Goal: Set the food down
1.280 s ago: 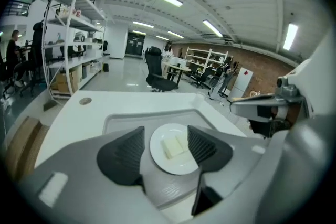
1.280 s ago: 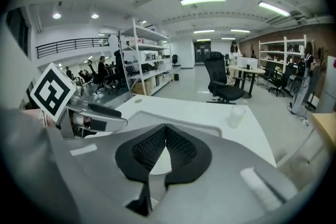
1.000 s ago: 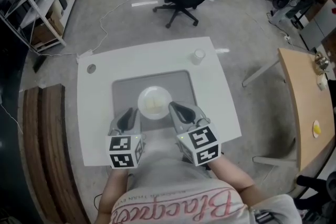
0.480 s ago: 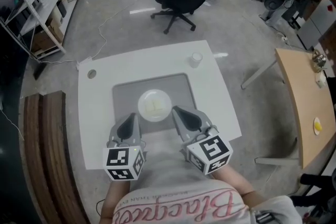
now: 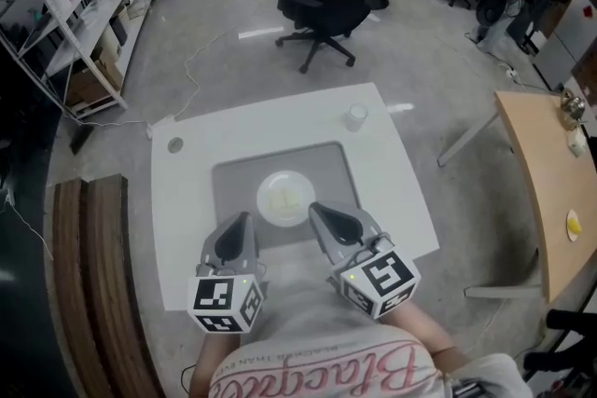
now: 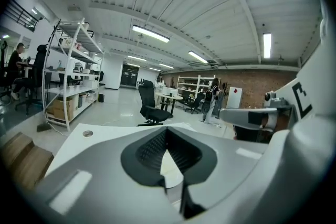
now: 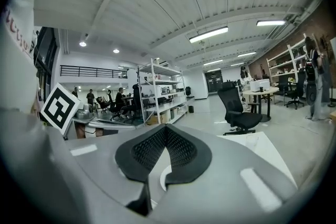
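Note:
A white plate with a pale piece of food on it rests on the grey mat of the white table. Both grippers hover at the near edge of the mat, short of the plate, and neither touches it. My left gripper is shut and holds nothing; in the left gripper view its dark pads meet, with the plate showing below them. My right gripper is also shut and empty, just near-right of the plate. The right gripper view shows closed pads over the plate's rim.
A small white cup stands at the table's far right corner, and a round grommet sits at the far left. A black office chair stands beyond the table. A wooden bench lies left, a wooden table right.
Both grippers have drawn back from the plate toward the person. The left jaws have closed. The plate and food stay on the mat.

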### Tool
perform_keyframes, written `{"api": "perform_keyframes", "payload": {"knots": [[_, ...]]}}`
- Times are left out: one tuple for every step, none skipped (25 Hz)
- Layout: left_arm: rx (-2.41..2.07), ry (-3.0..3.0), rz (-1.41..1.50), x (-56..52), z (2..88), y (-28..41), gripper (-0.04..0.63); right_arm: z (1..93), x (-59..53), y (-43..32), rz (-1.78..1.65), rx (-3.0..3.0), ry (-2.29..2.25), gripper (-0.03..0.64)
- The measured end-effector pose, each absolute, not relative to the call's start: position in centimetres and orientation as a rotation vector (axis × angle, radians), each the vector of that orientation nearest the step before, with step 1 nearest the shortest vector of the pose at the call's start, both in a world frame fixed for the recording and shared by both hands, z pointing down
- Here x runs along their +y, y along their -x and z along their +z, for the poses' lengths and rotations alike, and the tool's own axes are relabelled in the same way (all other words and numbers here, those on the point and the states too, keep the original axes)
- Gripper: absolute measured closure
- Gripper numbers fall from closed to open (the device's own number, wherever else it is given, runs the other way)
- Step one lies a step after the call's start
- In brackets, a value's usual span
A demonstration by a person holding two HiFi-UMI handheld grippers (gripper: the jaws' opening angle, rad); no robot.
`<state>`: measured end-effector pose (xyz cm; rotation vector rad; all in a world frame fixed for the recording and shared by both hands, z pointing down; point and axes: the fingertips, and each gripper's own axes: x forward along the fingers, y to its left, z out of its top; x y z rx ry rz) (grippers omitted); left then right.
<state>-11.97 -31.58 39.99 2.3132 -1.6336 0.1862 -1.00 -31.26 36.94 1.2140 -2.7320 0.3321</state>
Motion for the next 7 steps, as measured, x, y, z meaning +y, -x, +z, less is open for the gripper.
{"api": "perform_keyframes", "payload": {"knots": [[-1.629, -2.317, 0.171, -31.64, 39.92, 11.9, 0.595, 37.05, -31.18, 1.01, 0.347, -2.712, -1.211, 0.617], [-1.626, -2.323, 0.162, -31.69, 39.88, 11.78, 0.595, 37.13, -31.09, 0.99, 0.364, -2.692, -1.21, 0.617], [-1.624, -2.332, 0.16, -31.71, 39.85, 11.61, 0.595, 37.21, -31.06, 0.97, 0.369, -2.689, -1.212, 0.617], [-1.623, -2.342, 0.159, -31.71, 39.82, 11.44, 0.595, 37.27, -31.1, 0.97, 0.36, -2.704, -1.218, 0.617], [-1.621, -2.352, 0.157, -31.68, 39.77, 11.28, 0.595, 37.33, -31.14, 0.97, 0.351, -2.722, -1.222, 0.617], [-1.618, -2.361, 0.155, -31.64, 39.73, 11.12, 0.595, 37.4, -31.15, 0.99, 0.346, -2.737, -1.225, 0.617], [-1.615, -2.37, 0.154, -31.59, 39.68, 10.98, 0.595, 37.47, -31.15, 1.02, 0.343, -2.752, -1.228, 0.617]]}}
